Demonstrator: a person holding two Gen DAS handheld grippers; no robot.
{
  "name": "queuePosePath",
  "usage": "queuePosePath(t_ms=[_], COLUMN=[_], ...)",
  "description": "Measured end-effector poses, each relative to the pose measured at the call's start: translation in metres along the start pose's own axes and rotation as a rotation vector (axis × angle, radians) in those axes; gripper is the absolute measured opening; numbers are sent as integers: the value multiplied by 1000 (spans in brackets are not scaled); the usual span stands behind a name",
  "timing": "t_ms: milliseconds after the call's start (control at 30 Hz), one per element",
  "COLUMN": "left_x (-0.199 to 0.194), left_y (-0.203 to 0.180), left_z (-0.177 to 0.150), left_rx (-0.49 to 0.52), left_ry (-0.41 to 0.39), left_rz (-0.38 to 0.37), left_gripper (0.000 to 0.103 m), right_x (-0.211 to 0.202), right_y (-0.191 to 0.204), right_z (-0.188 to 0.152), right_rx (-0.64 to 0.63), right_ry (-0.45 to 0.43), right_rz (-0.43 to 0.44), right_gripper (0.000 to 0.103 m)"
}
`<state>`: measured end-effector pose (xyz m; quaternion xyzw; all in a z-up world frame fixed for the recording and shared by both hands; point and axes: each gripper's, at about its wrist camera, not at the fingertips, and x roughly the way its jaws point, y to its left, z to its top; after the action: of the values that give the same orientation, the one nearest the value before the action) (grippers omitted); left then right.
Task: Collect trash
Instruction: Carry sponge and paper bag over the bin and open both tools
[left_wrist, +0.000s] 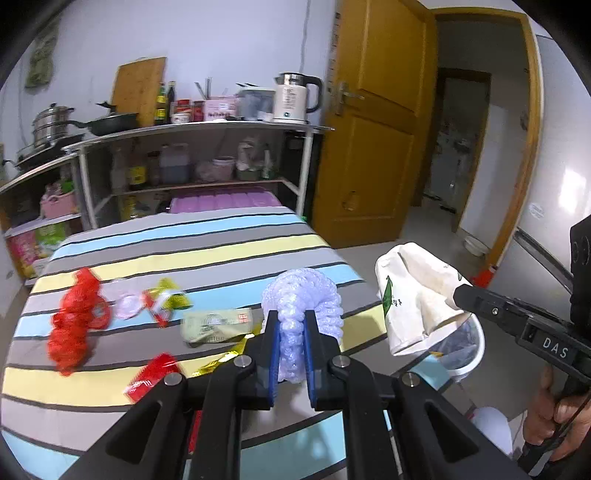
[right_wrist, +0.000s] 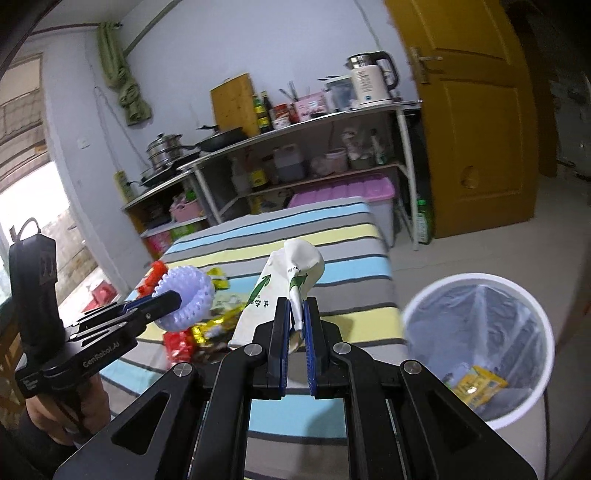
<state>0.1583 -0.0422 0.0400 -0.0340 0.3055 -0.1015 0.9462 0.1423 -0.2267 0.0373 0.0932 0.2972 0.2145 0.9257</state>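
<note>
Left gripper (left_wrist: 290, 325) clamped on foam fruit net (left_wrist: 301, 295), lifted off striped table (left_wrist: 207, 243). Right gripper (right_wrist: 295, 314) pinching white paper bag (right_wrist: 284, 291) by its edge for dropping; bin (right_wrist: 476, 291) right of it.

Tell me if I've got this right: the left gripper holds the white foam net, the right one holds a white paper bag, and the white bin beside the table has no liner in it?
Not quite: the white bin has a clear plastic liner, with a yellow wrapper inside, as the right wrist view shows. The left gripper does hold the foam net, and the right gripper holds the paper bag.
</note>
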Motion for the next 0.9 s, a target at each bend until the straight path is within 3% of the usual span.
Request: queuePosePath(t_ms=[500,900], left_x=[70,140], left_y=[-95,-146], left_z=[16,15], left_rx=[122,173], left_ry=[65,172], left_rz=[-159,-257], left_gripper=[12,12], right_x=[-35,-33], right_y=[-96,-151], right_z=[-14,-28], right_rx=[150,233], right_ry=[-32,16], right_rz=[-180,-283], right_gripper=[8,8])
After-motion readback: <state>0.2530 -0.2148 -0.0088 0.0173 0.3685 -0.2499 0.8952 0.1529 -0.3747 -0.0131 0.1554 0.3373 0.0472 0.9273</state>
